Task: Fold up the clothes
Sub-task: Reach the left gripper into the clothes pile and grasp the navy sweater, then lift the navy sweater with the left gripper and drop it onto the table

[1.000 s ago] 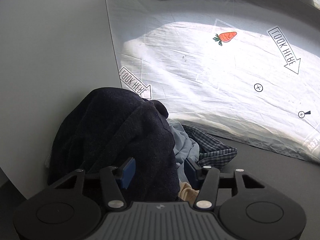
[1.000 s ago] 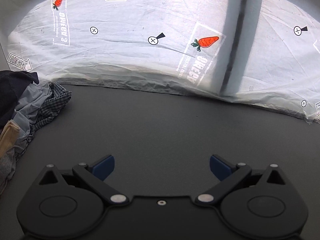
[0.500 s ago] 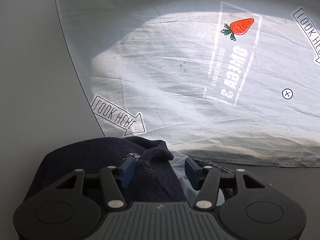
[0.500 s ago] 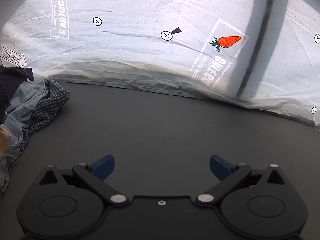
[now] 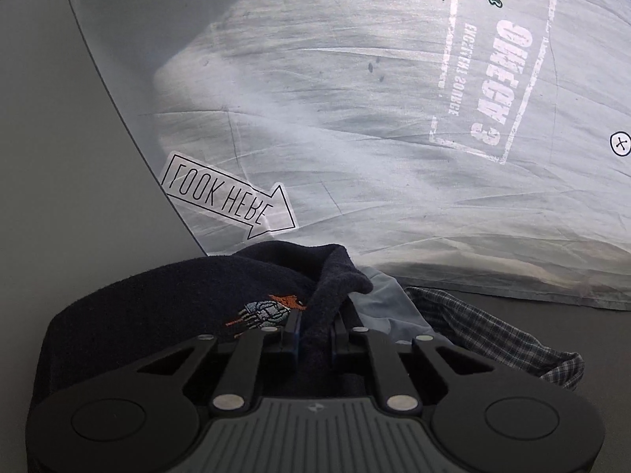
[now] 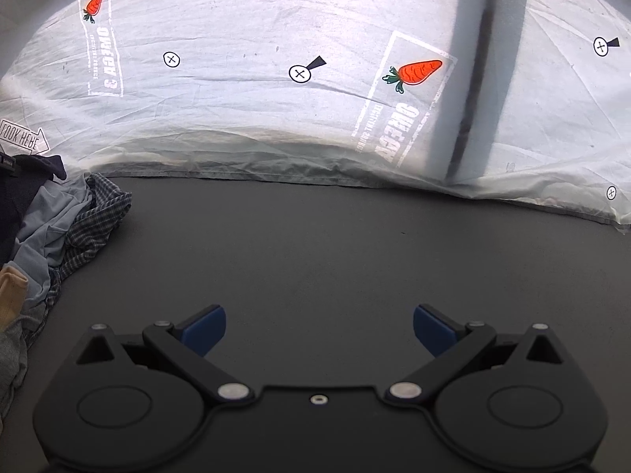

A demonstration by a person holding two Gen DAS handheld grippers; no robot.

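Your left tongs (image 5: 314, 335) are pinched shut on a ridge of the navy top (image 5: 157, 307), right beside its little embroidered patch. That top sits on the pile (image 6: 59, 228) at the left end of the bench (image 6: 335, 256), against the printed sheet (image 6: 276, 118) at the back. Your right tongs (image 6: 318, 325) are spread wide with nothing in them, hanging over the bare dark middle of the bench.

My guess is you're after that top to lay it out for folding. If so, lift slowly and watch whether the pale blue shirt (image 5: 388, 303) comes with it, since they're bunched together. You've got a fold of thick fabric rather than an edge, so I'd bring the right tongs over to a shoulder or hem before spreading it, otherwise it'll land in a lump. There's loads of room on the bench to the right.

Count as far as I can see: one navy top, one pale blue shirt, one checked shirt (image 5: 493, 339), one beige piece (image 6: 12, 295) poking out, and some grey fabric (image 6: 12, 354) at the bottom edge, can't tell if that's its own item. Two tongs.
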